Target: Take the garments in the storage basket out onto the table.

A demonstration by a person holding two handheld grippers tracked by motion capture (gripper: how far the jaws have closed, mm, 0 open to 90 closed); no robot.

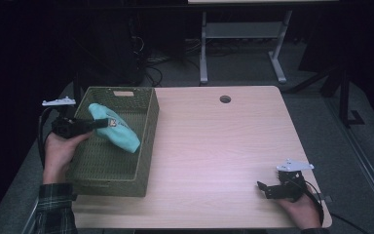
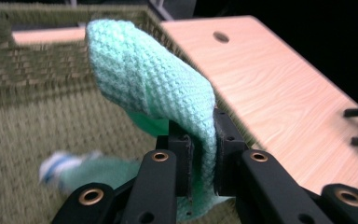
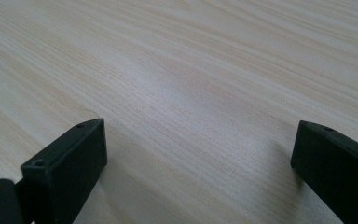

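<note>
You find no text, label, brand, number or sign that can be read anywhere in these views. The nearest thing to a mark is a small patterned patch on the turquoise knitted cloth [image 1: 113, 127], seen in the high view at about nine o'clock from the table's middle, and it is too small and blurred for you to make out any letters. The pale tag on the far wall of the green woven basket [image 1: 121, 93], toward eleven o'clock, looks blank to you. The wooden table [image 1: 224, 146] bears only its grain.
</note>
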